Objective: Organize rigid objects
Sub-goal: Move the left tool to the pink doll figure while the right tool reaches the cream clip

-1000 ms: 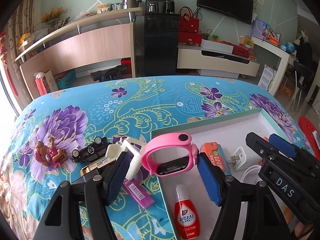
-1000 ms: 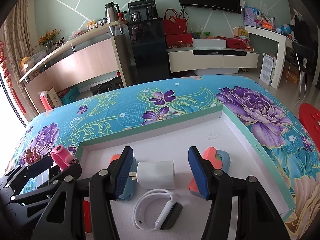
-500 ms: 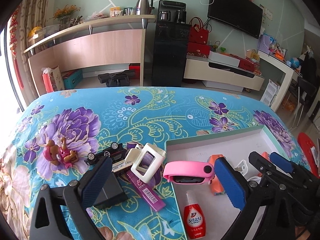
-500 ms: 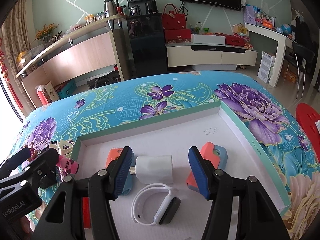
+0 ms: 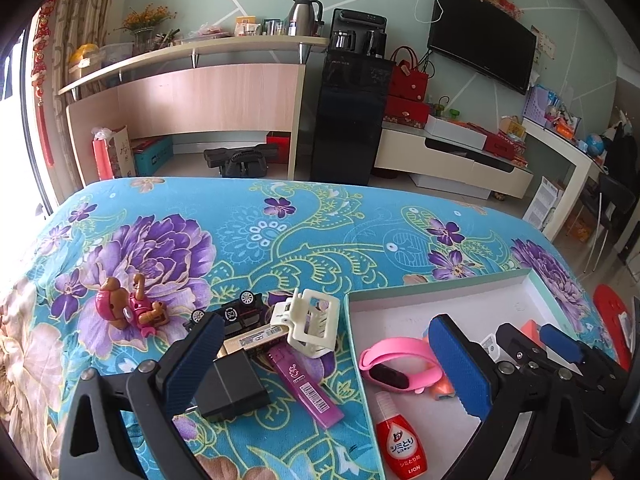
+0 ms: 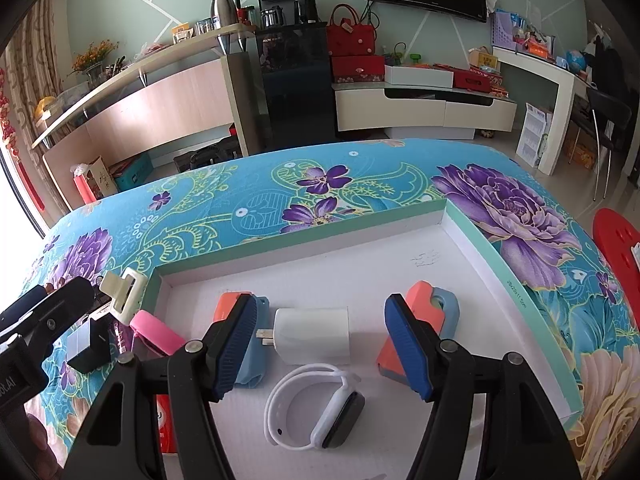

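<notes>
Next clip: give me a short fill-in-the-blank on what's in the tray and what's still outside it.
1. The pink watch band lies ____ the tray.
2. The cream hair clip lies on the ____.
3. The left hand-held gripper is ____.
4. The wall charger in the tray is ____.

Missing words: inside; tablecloth; open; white

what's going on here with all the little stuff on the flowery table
A person with a gripper in each hand is sorting small rigid items into a shallow white tray. The left gripper is open and empty, with the pink watch band lying just inside the tray. The right gripper hangs open over the white charger. A toy car, white clip and purple stick wait outside on the cloth.
</notes>
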The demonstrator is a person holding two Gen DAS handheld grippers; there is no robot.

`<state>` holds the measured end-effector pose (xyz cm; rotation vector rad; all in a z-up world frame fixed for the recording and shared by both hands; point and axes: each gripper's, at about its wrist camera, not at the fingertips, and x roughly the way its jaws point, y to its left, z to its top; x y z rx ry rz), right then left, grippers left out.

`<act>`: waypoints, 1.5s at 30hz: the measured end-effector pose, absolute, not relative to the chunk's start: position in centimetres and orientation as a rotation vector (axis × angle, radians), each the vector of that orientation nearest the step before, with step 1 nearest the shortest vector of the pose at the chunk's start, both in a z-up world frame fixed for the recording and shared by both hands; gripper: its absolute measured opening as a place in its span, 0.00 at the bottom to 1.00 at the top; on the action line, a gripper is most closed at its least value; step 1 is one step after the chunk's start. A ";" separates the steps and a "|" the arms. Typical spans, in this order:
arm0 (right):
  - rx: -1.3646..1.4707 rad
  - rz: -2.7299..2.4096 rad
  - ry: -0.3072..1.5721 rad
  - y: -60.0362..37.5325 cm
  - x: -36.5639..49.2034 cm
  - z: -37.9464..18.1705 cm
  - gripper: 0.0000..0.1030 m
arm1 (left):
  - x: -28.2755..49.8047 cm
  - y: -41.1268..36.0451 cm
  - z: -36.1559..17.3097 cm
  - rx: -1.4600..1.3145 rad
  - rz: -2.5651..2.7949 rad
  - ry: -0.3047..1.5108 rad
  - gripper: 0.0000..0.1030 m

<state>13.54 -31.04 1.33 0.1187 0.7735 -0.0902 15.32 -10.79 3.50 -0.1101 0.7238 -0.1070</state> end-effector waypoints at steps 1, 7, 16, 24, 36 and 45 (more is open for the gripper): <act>0.118 -0.090 0.776 -31.0 13.6 1.3 0.66 | 15.4 -10.6 3.4 -0.112 -0.096 0.724 1.00; 0.101 -0.091 0.780 -30.6 13.7 1.1 0.84 | 15.8 -8.7 2.7 -0.137 -0.002 0.740 1.00; 0.117 -0.109 0.783 -30.9 13.8 0.9 1.00 | 16.3 -5.2 0.9 -0.197 0.168 0.804 1.00; 0.119 -0.116 0.789 -30.8 13.8 0.7 1.00 | 16.1 -3.3 0.7 -0.210 0.234 0.802 1.00; 0.174 -0.006 0.753 -29.8 13.2 1.8 1.00 | 15.7 -0.7 1.1 -0.246 0.280 0.787 1.00; 0.135 0.029 0.712 -27.7 12.5 3.1 1.00 | 14.8 3.7 1.6 -0.300 0.360 0.765 1.00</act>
